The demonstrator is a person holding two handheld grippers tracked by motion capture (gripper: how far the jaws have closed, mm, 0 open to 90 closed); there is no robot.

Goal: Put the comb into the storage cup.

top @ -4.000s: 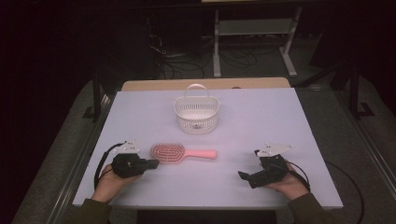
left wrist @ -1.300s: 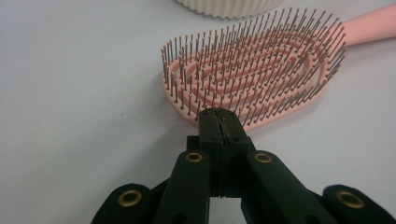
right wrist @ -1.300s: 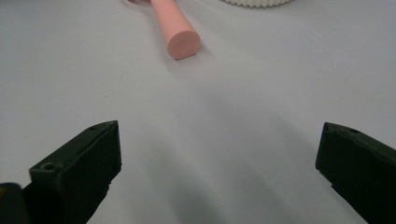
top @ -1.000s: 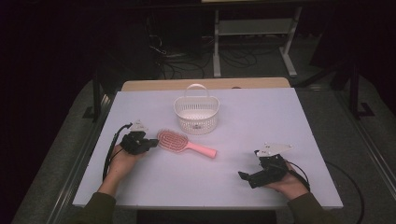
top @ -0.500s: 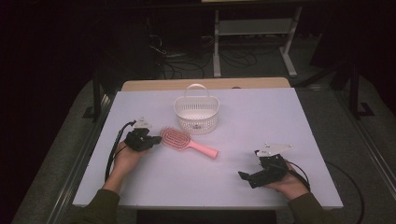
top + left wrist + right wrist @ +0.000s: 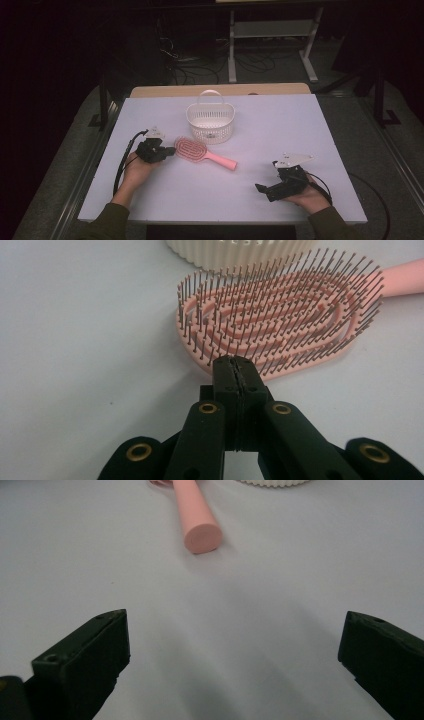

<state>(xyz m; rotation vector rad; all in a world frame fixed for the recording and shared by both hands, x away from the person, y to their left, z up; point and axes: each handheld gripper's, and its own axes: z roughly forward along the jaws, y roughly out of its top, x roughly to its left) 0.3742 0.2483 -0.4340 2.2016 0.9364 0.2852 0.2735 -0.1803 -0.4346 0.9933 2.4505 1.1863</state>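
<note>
I am working from the left, taking the white basket [image 6: 210, 122] as my landmark. My left gripper [image 6: 161, 151] is sitting down and to the left of the basket, its jaws clenched tight with nothing between them, and their tips are pressing right against the rounded end of the pink hairbrush [image 6: 197, 150], as the left gripper view shows [image 6: 280, 317]. The brush is lying bristles up on the table [image 6: 310, 130], its head just in front of the basket and its handle [image 6: 196, 515] pointing away toward the lower right. Farther right, well apart from the basket, I am holding my right gripper [image 6: 266, 190] with its jaws spread wide and empty, aimed along the table toward the handle's end. I judge the work as barely begun: the brush is not gripped or lifted, and the basket looks empty.
</note>
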